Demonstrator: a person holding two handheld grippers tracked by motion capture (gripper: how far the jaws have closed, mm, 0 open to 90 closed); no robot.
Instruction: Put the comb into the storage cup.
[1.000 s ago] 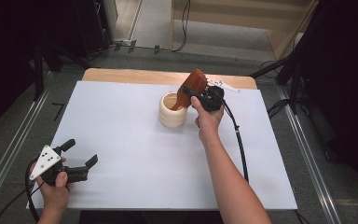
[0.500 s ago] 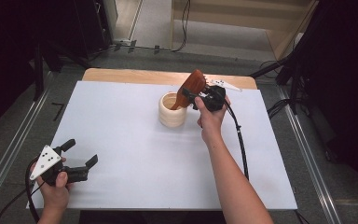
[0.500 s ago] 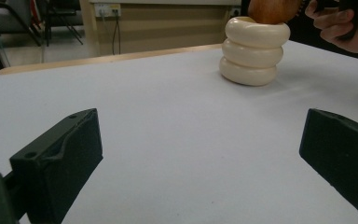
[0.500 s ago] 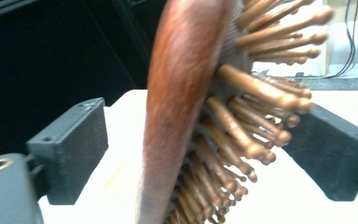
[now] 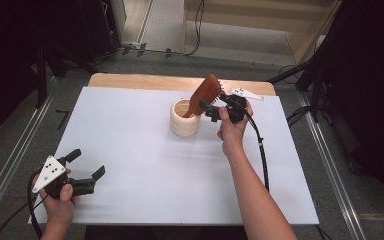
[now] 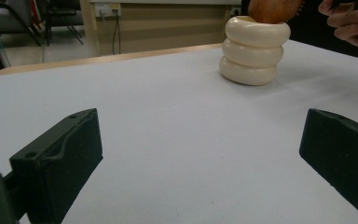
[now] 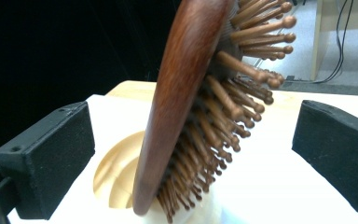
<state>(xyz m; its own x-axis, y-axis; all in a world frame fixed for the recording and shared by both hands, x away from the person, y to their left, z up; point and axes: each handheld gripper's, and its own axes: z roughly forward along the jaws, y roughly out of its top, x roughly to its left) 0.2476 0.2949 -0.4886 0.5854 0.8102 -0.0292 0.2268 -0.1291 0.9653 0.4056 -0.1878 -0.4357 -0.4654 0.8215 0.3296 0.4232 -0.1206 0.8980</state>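
White matte sheeting covers the table (image 5: 145,150), and we read no writing on it. We see a cream holder (image 5: 184,118) of three stacked rounded rings mid-table, a brown wooden hairbrush (image 5: 204,94) with ball-tipped wooden pins leaning in its mouth. Between the right gripper's (image 5: 211,108) parted jaws stands the brush, untouched; the left gripper (image 5: 86,164) is spread wide, empty, near the front left corner.

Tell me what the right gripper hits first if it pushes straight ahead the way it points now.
Most likely the wooden hairbrush: it stands between the open jaws of the right gripper, leaning out of the cream holder. How near it is, I cannot tell.

Your hairbrush (image 7: 182,116) shows reddish-brown wood. The ribbed holder (image 5: 184,119) is cream. Your worktop (image 5: 145,150) is plain white.
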